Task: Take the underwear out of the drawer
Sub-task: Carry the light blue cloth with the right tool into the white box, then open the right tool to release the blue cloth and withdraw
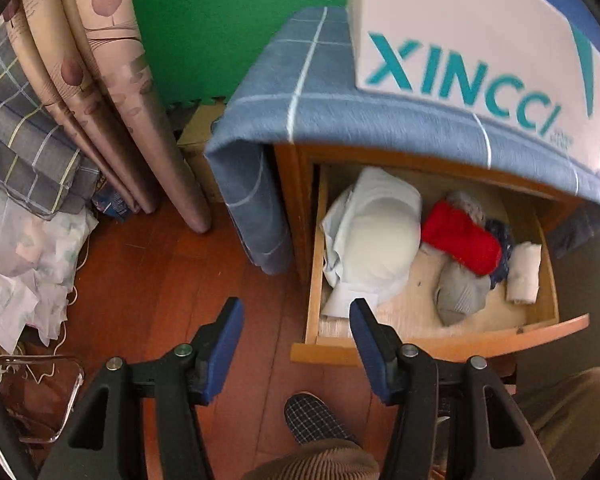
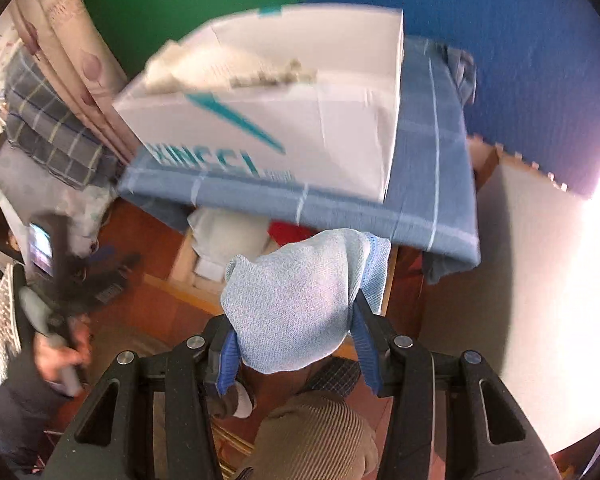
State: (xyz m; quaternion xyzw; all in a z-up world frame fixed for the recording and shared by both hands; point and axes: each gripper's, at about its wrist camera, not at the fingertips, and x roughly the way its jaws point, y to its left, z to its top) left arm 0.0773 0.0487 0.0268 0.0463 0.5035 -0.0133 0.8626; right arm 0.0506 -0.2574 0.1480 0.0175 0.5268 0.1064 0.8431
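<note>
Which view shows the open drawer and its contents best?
The left wrist view: the drawer lies open below the camera, with a white bundle, red item and grey sock clear. In the right wrist view, the light blue underwear held by the right gripper hides most of it.

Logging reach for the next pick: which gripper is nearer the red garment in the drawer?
Left, probably. The left gripper hangs open over the floor by the drawer front, red garment just beyond. The right gripper holds light blue underwear farther back and higher.
</note>
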